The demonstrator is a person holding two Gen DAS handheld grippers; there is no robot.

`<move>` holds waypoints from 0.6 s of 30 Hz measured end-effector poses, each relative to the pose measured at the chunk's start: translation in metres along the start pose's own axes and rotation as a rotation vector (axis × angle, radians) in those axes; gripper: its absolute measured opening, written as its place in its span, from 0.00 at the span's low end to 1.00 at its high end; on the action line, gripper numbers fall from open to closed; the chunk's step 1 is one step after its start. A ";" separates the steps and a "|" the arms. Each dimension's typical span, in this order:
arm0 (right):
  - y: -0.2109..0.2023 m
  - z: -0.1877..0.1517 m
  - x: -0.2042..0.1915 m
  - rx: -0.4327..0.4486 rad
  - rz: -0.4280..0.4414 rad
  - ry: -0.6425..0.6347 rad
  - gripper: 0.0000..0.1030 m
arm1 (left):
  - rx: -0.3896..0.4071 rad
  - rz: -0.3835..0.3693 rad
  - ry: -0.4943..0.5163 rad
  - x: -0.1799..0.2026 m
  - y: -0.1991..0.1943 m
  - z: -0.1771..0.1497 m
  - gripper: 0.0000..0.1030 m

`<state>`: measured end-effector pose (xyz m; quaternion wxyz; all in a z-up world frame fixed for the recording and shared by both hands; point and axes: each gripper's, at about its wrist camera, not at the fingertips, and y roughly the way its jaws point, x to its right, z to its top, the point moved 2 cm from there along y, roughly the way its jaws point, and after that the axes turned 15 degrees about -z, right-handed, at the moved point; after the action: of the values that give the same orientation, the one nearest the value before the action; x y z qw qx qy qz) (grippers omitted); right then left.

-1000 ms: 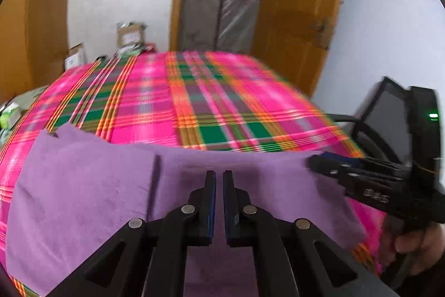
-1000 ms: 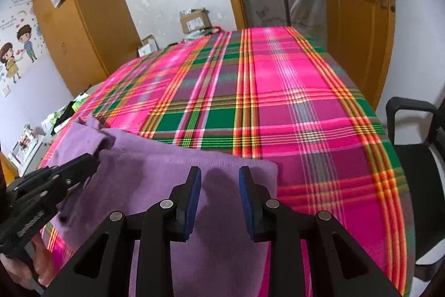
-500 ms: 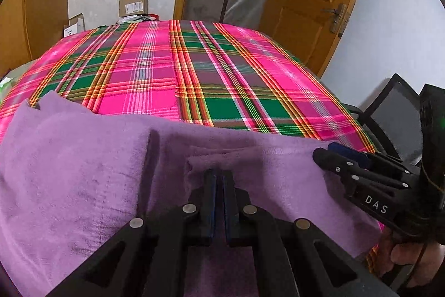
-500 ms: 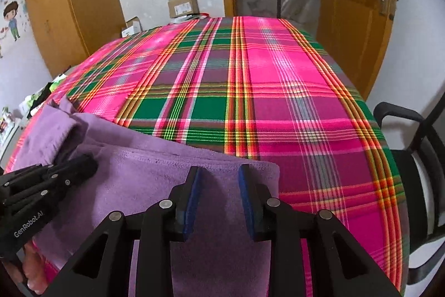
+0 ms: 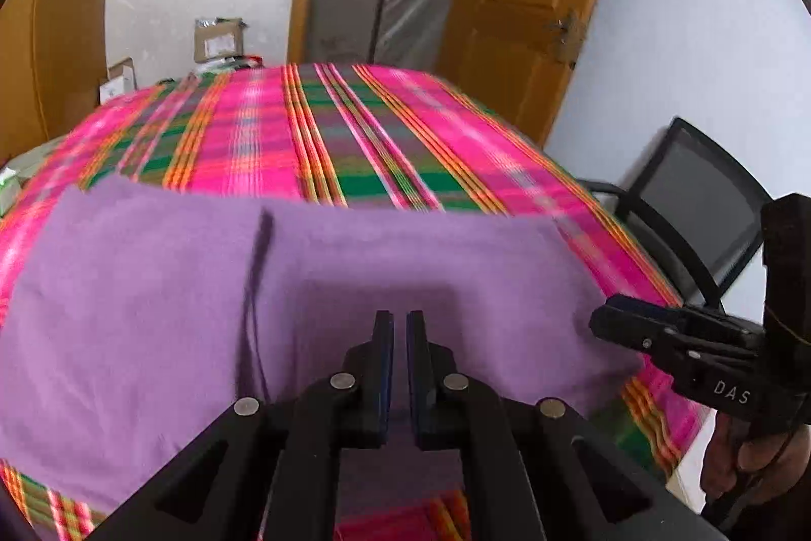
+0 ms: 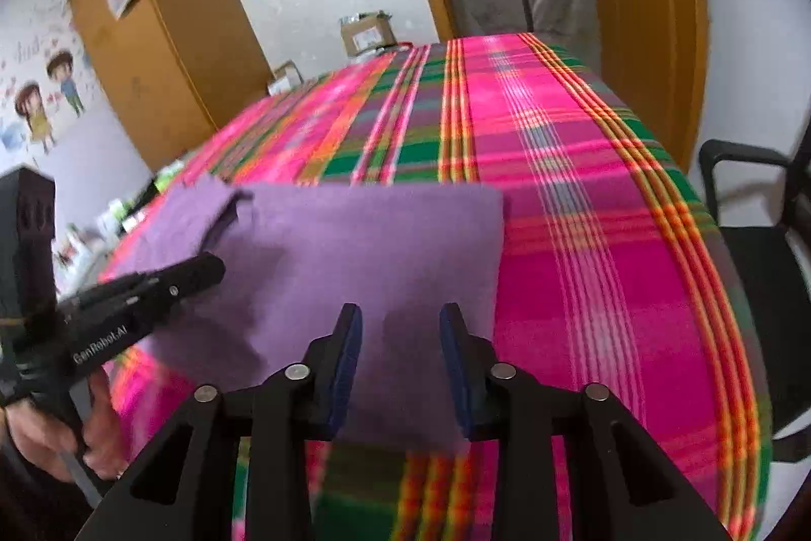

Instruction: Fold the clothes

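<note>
I've pulled both grippers back toward the near edge. The purple garment [image 6: 365,257] now lies flat, folded, on the plaid surface [image 6: 583,196]. Left gripper [image 5: 399,328] clenched, empty; right gripper [image 6: 400,328] half-open, closing, grasping nothing.

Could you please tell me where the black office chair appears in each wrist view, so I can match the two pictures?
Left wrist view: black office chair at the right edge, beyond the table's corner.
Right wrist view: chair at the right edge, beside the table.
Shared landmark: purple garment on the plaid tablecloth.
</note>
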<state>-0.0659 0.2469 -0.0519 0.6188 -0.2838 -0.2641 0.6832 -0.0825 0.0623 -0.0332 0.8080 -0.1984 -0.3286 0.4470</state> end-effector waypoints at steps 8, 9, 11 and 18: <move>-0.009 -0.013 0.002 0.019 -0.018 -0.011 0.12 | 0.001 0.016 -0.017 -0.010 -0.006 -0.012 0.04; -0.011 -0.014 0.000 0.026 -0.013 -0.014 0.12 | 0.005 0.015 -0.017 -0.012 -0.008 -0.014 0.04; -0.003 -0.018 0.002 -0.006 -0.022 -0.019 0.11 | 0.013 -0.007 -0.037 -0.017 -0.008 -0.018 0.04; 0.003 -0.021 0.010 -0.001 0.017 0.012 0.09 | 0.023 -0.008 -0.041 -0.015 -0.008 -0.020 0.04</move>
<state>-0.0541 0.2565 -0.0696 0.6144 -0.2906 -0.2582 0.6866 -0.0692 0.0442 -0.0477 0.8051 -0.1787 -0.3407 0.4515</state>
